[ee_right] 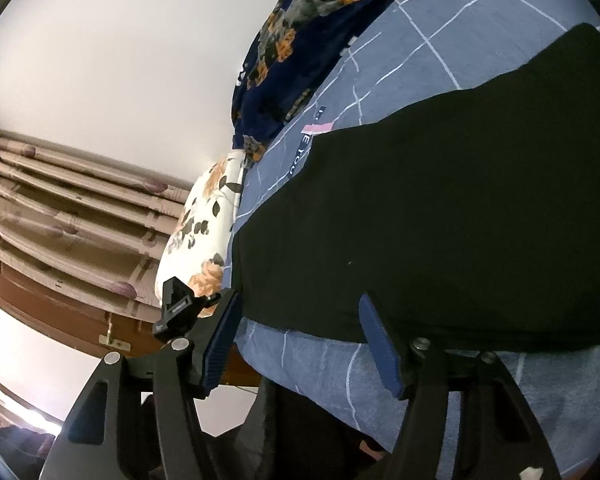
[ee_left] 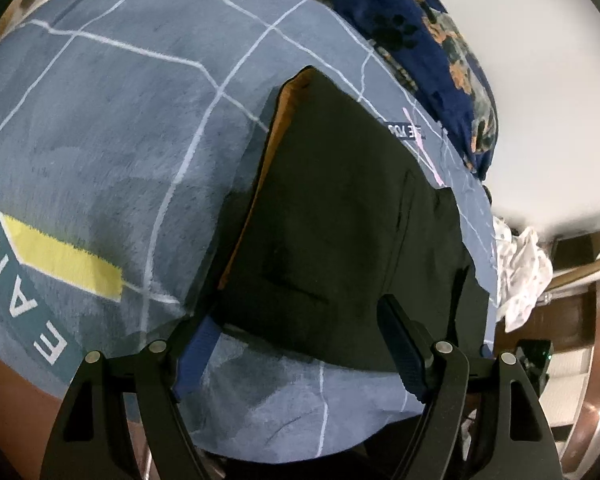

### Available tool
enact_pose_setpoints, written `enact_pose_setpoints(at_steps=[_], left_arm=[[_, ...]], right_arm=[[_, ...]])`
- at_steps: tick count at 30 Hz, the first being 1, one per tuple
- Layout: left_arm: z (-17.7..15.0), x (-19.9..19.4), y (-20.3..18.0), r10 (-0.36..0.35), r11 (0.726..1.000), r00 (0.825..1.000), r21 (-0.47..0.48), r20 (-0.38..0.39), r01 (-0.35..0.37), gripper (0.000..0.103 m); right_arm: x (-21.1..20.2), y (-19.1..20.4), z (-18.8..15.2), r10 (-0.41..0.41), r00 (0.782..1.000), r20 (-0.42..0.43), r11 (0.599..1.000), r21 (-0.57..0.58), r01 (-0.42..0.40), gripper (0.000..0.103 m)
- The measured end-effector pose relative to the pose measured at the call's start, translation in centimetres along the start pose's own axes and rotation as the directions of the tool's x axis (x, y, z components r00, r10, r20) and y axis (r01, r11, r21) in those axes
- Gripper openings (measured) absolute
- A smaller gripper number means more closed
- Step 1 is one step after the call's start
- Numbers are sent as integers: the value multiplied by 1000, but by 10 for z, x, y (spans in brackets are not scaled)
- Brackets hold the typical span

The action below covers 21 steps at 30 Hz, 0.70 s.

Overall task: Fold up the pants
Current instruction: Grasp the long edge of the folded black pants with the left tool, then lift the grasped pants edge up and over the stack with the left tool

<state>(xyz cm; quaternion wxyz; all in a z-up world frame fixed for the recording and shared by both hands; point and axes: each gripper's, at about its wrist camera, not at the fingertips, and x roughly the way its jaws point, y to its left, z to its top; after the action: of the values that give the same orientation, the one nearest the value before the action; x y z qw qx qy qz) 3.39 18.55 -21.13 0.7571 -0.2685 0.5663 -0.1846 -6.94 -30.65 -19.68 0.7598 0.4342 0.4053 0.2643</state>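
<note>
Black pants lie flat on a blue-grey blanket on the bed, with an orange lining edge showing along their left side. My left gripper is open, its blue-padded fingers straddling the near edge of the pants without holding them. In the right wrist view the pants fill the right half. My right gripper is open at their near edge, empty.
A dark blue dog-print blanket lies bunched at the far side by the white wall. A floral pillow sits at the bed's end, with curtains beyond. White cloth lies off the bed's right edge.
</note>
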Motion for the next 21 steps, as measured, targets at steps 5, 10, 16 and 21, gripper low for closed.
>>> enact_pose_setpoints(at_steps=[5,10,16,21], left_arm=[[-1,-12,-8,-100,995,992,37,80,98,78],[2,-3,6,-90,996,995,-15,44,91,78],[5,4,8,-92,995,995,-29,32,92,78],[12,6,-7,-109,994,993,13,39,109,78]], right_arm=[[1,-4,-1,-4,1000,0,1000,17,4,65],[1,-7,0,-4,1000,3,1000,29,4,68],[2,-9,-1,-10,1000,-2,999,37,10,70],[5,-10,-2,-13,1000,-10,999,39,13,70]])
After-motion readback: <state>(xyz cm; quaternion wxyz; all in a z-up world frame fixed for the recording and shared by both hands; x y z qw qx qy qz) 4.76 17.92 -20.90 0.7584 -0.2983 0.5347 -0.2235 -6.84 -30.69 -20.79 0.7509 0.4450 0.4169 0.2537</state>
